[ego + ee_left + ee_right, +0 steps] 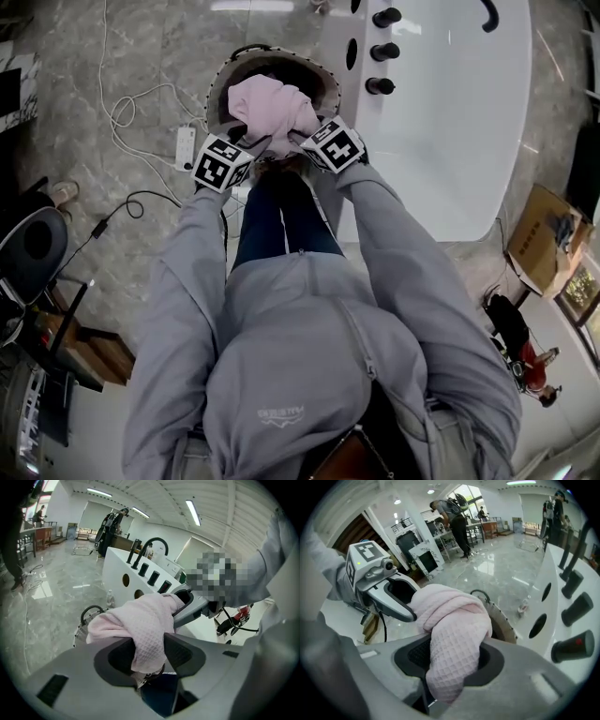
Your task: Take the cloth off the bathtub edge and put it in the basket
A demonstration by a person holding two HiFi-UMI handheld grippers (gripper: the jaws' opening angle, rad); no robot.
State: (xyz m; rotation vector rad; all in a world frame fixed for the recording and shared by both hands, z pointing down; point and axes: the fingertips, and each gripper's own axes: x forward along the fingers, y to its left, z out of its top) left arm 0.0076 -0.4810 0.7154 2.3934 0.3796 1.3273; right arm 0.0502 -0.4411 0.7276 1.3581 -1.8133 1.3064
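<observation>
Above the basket (217, 89), just beside the bathtub (450, 141), I hold the pink cloth (272, 103) bunched over the opening. The left gripper (150, 653) and right gripper (452, 658) each pinch a fold between their jaws. By my judgement this is the placing step; next, lower, spread both jaws, let it drop.

Grey marbled floor (141, 56), glossy. Just left of left tongs (236, 148): white power strip (185, 147), looped white cable (117, 117). Well right of right tongs (322, 142): open cardboard box (536, 234). Well left of both: dark round chair (36, 246). Overhead: ribbed white ceiling (154, 498), strip lights (193, 512).
</observation>
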